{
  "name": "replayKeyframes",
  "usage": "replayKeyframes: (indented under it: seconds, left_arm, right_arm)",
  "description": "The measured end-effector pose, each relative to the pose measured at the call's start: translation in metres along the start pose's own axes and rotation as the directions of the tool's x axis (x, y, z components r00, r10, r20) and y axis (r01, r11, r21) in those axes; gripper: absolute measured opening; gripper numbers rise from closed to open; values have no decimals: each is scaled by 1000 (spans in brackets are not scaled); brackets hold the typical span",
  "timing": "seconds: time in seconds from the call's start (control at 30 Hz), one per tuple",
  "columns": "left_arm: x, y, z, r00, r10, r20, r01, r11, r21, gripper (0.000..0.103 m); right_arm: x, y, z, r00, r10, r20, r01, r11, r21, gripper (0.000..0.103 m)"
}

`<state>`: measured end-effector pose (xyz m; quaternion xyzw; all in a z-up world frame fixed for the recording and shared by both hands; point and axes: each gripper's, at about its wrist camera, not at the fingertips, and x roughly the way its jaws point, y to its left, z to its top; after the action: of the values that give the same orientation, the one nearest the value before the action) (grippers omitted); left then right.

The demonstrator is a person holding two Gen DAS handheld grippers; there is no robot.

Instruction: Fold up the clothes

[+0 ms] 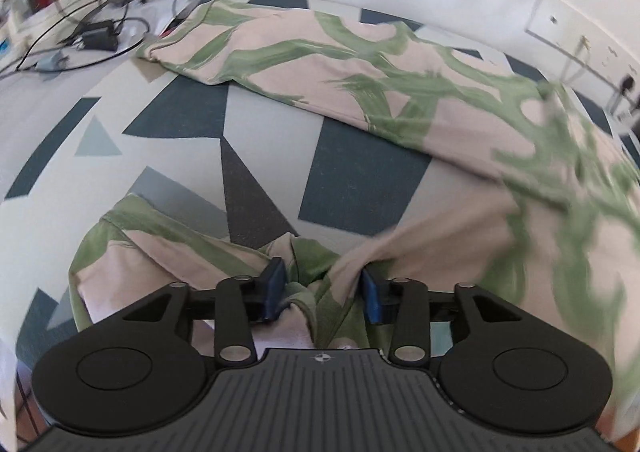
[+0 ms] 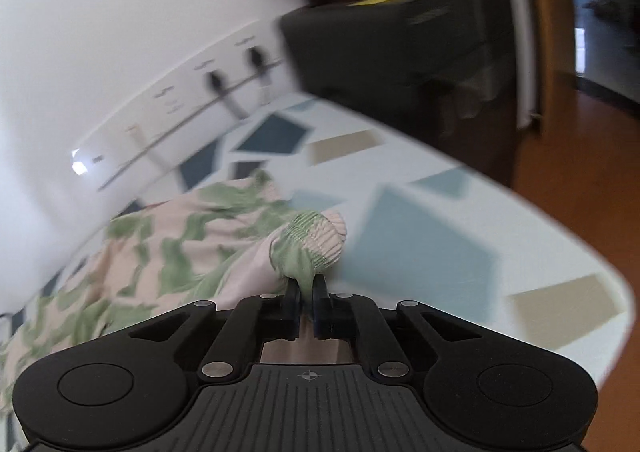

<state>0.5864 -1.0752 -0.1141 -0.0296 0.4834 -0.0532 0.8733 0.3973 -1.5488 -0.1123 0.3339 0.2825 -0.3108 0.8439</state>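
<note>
A pair of pink trousers [image 1: 360, 64] with a green brush-stroke print lies across a bed [image 1: 360, 172] whose sheet has dark geometric patches. My left gripper [image 1: 322, 292] is shut on a thick bunch of this cloth, which keeps its blue pads [image 1: 276, 288] apart. One leg end [image 1: 120, 252] hangs left of it. In the right wrist view, my right gripper [image 2: 306, 292] is shut on the gathered elastic waistband [image 2: 308, 244], and the rest of the trousers [image 2: 160, 244] trails away to the left over the sheet [image 2: 420, 252].
Black cables and a charger [image 1: 96, 38] lie at the bed's far left. A white wall panel with sockets [image 2: 208, 92] runs behind the bed. A dark cabinet [image 2: 400, 52] carrying a tub stands at the bed's far end, with wooden floor [image 2: 580, 172] to its right.
</note>
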Motion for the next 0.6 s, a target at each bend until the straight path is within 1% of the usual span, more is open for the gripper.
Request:
replayKeyframes:
  seconds: [0.03,0.13,0.2,0.37,0.4,0.43,0.47,0.5,0.53,0.6]
  left_arm:
    - [1,-3,2,1000,1,-1,-1,1000,3,45]
    - [9,-21,6,1000,16,9,-16,996,91,46]
    - [14,-32,8,1000,17,3,-17,992,125,49]
    - [22,-51,16,999,-45,-13,47,982,180,53]
    - [22,-54,17,998,-66,-8,66,977,203,55]
    - [21,-57,17,996,-89,-3,88,970,227,59]
    - [19,-61,17,992,-123,2,118,960,254,62]
    - [17,-64,16,986,-169,4,161,947,278,72]
    - [15,-67,16,976,-217,4,206,931,300,77]
    - [14,-77,16,953,-303,-11,287,890,354,78]
  right_arm:
    - [-1,-12,1,999,-34,-4,34,999,27,5]
    - [-3,-46,-7,993,-118,-25,120,985,125,5]
    - [-6,-60,-17,987,-158,-33,161,972,168,5]
    - [-22,-72,-35,962,-271,-8,266,937,225,6]
    - [-24,-71,-37,954,-299,-11,293,928,231,8]
    - [-27,-71,-37,943,-331,-17,326,916,234,12]
    - [-30,-70,-38,931,-364,-18,358,902,240,21]
    - [-33,-64,-38,928,-374,-8,366,902,228,25]
    - [-34,-56,-37,932,-362,9,353,914,202,27]
    - [-36,-39,-35,940,-338,42,329,933,147,29]
